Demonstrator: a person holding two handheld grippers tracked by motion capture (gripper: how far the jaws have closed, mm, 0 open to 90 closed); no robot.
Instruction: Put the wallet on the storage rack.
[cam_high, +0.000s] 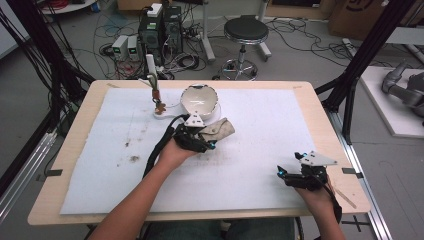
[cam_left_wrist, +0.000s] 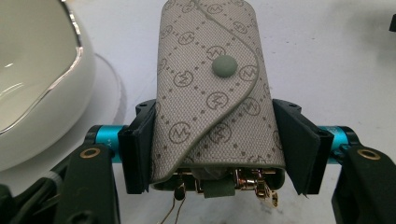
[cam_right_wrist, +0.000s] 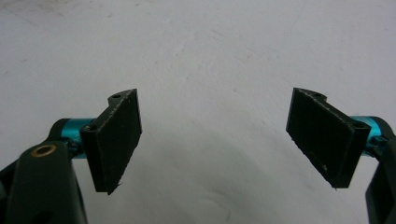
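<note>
The left tongs are clamped on a grey-beige monogrammed fabric key pouch with a snap flap, one jaw on each side of it, with gold key hooks showing at its open end. In the high view the pouch is near the middle of the table, towards the far edge, just beside a white glossy bowl. The right tongs gape wide with nothing between them, near the right front corner. The pickup looks done; setting the pouch down somewhere, perhaps in the bowl, remains.
</note>
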